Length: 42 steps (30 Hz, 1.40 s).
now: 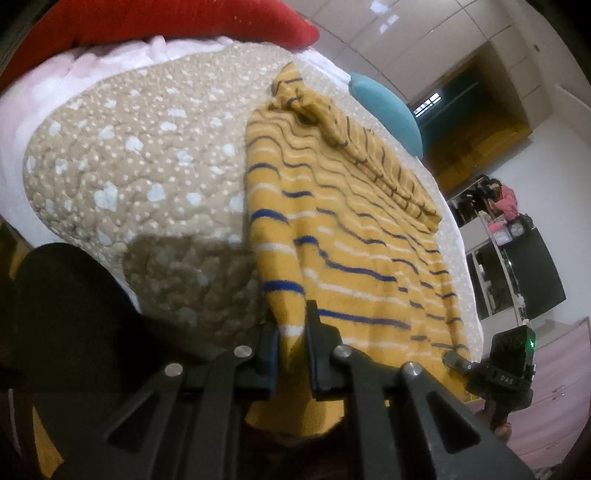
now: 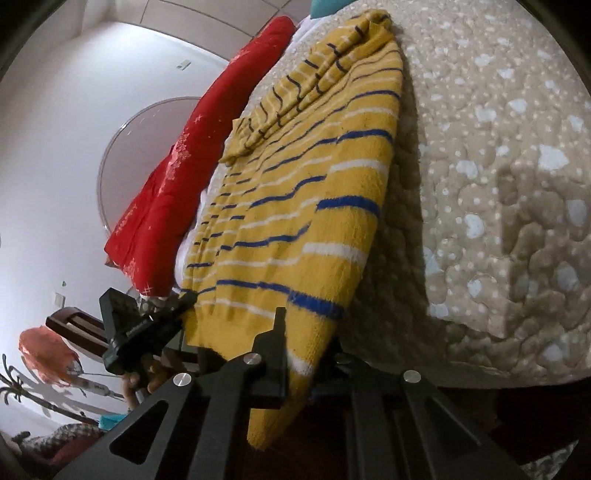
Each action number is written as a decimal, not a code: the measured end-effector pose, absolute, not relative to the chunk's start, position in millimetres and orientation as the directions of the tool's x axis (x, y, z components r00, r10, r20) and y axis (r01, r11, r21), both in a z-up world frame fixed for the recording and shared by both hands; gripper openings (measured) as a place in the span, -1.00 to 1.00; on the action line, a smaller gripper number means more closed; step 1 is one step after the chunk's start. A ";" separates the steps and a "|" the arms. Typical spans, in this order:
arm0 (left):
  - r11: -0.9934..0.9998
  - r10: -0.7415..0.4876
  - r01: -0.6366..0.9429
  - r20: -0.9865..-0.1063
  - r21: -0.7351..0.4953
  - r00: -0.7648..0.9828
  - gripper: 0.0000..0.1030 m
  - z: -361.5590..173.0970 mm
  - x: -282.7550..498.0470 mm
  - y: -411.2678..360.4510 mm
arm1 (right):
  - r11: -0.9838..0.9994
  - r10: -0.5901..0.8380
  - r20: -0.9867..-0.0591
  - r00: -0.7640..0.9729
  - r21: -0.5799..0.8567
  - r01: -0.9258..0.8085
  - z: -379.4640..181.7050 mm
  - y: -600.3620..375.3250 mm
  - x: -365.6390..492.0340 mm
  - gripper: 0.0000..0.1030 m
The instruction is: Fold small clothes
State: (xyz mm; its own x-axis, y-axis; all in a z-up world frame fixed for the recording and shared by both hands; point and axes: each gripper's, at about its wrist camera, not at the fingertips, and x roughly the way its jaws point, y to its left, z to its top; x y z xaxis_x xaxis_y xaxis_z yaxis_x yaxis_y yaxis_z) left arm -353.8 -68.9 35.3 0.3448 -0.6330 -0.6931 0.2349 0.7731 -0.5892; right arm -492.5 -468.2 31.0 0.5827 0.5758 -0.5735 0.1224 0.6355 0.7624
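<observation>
The hem of a mustard-yellow knitted sweater (image 1: pixel 332 229) with blue and white stripes is pinched at two corners. At the sweater's near left corner the left gripper (image 1: pixel 291 332) is pressed together on a fold of the knit, which bulges up between the two black fingers and hangs down below them. At the sweater's near right corner the right gripper (image 2: pixel 306 347) is likewise clamped on the hem, with the loose yellow edge drooping beneath its fingers. Each gripper is seen small in the other's wrist view at the opposite hem corner, held by a hand (image 2: pixel 142 384).

Beyond the hem, the sweater's body is spread flat on a beige quilted blanket (image 1: pixel 122 158) dotted with pale hearts; a sleeve (image 1: pixel 369 147) is folded across the sweater's upper part, and the collar end lies farthest away. To the sweater's left a broad bare stretch of blanket is left open; to the sweater's right only a narrow strip remains before the bed's edge. Past the sweater's far end a red pillow (image 1: pixel 177 22) and a teal cushion (image 1: pixel 391 110) are seen, with a pale wardrobe (image 1: pixel 461 48) behind.
</observation>
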 end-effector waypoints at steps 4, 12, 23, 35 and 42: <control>0.746 -0.664 0.262 -0.659 -0.612 0.352 -0.79 51.0 -345.0 -72.6 | 0.660 0.575 -0.569 0.588 0.747 0.077 45.3 -468.7 -481.1 -0.82; 0.716 -0.693 0.318 -0.576 -0.622 0.433 -0.82 113.3 -279.1 -93.2 | 0.672 0.547 -0.472 0.691 0.740 -0.026 111.8 -499.5 -434.4 -0.82; 0.745 -0.658 0.266 -0.605 -0.612 0.448 -0.83 125.4 -141.8 -162.1 | 0.723 0.437 -0.494 0.752 0.690 0.033 147.1 -550.0 -316.2 -0.82; 0.683 -0.672 0.043 -0.605 -0.729 0.427 -0.11 78.1 -15.0 -164.9 | 0.430 0.441 -0.511 0.738 0.842 0.326 46.3 -656.2 -180.1 -0.15; 0.754 -0.625 0.128 -0.643 -0.645 0.442 0.26 90.5 -23.5 -159.2 | 0.513 0.386 -0.559 0.734 0.791 0.333 59.3 -661.2 -157.4 0.05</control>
State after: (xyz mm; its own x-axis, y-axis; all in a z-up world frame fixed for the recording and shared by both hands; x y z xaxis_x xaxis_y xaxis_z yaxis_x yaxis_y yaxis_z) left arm -23.5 -159.2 90.5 0.4421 -0.6252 -0.6431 0.1276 0.7536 -0.6448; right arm -157.4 -661.2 59.3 0.7338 0.3860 -0.5591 0.3331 0.5128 0.7912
